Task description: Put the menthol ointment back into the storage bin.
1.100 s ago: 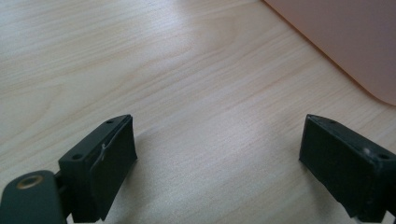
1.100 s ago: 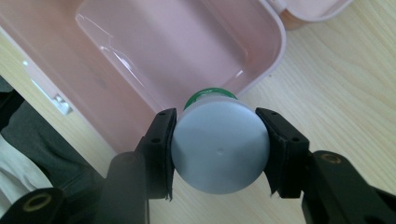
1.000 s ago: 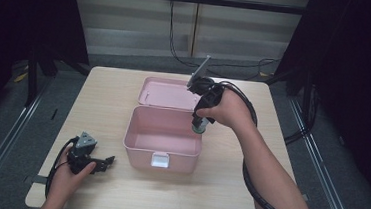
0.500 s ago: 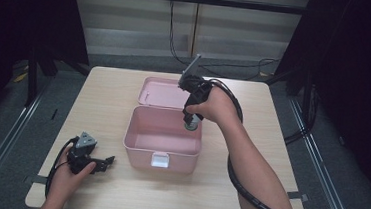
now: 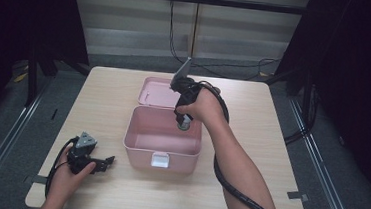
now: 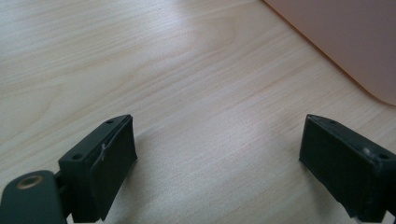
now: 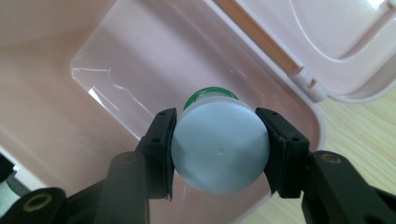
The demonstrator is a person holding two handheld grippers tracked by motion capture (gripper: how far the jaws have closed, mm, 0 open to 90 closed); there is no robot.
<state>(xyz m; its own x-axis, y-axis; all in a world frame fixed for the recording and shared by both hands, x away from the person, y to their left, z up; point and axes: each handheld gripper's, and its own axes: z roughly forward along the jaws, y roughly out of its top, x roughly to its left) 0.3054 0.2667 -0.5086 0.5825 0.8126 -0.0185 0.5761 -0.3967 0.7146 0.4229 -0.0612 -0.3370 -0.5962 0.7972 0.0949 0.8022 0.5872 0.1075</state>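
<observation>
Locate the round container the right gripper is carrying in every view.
High view: the container hangs above the pink box's far right corner, below the right hand.
Left gripper view: not in it.
Right gripper view: centre, its pale base clamped between the black fingers.
Shared landmark: the pink box.

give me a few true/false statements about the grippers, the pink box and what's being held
1. The right gripper is clamped on a round container with a pale lid. True.
2. The pink box is closed. False: its lid lies open behind it.
3. The left gripper holds a bottle. False: its jaws stand open over bare table.
4. The container hangs over the open box. True.
5. The left gripper sits inside the box. False: it is on the table, left of the box.
</observation>
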